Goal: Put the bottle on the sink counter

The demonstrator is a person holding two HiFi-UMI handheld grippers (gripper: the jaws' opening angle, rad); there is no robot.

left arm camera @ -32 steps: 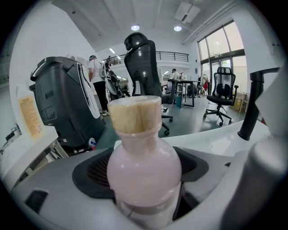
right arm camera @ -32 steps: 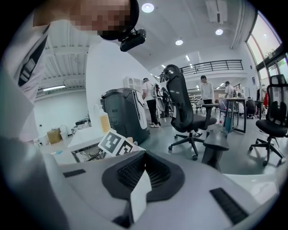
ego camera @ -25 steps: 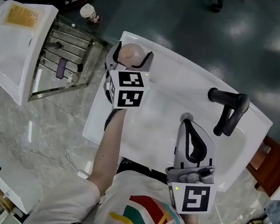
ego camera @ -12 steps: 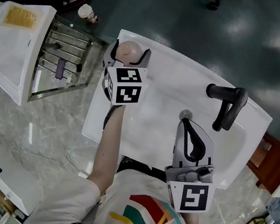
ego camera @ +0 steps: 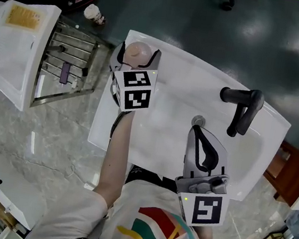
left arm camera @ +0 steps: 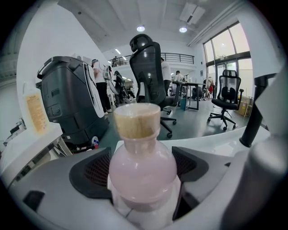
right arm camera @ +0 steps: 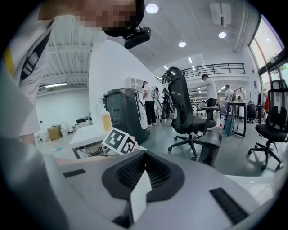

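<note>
Left gripper (ego camera: 139, 59): jaws clamped on the bottle (ego camera: 138, 52), one pad on each side of its pink body (left arm camera: 143, 167). The tan cap (left arm camera: 137, 120) points up and the bottle is upright. It is held over the far left corner of the white sink (ego camera: 212, 78), at the rim. Whether its base touches the counter cannot be told.

Right gripper (ego camera: 198, 129): jaws closed together with nothing between them (right arm camera: 143, 177). It is held over the basin, its tips just beside the drain (ego camera: 198, 120).

Surroundings noted:
- Black faucet (ego camera: 242, 107) on the right side of the sink, well apart from the bottle and near the right gripper's tips.
- Metal rack (ego camera: 68, 61) just left of the sink, with a white box (ego camera: 14, 49) beside it.
- A small capped container (ego camera: 93, 12) on the floor beyond the rack.
- Black office chair (left arm camera: 150, 67) and dark grey bin (left arm camera: 67, 105) seen behind the bottle in the left gripper view.
- The left gripper's marker cube (right arm camera: 119, 140) seen in the right gripper view.

No object lies on the rim beside the bottle.
</note>
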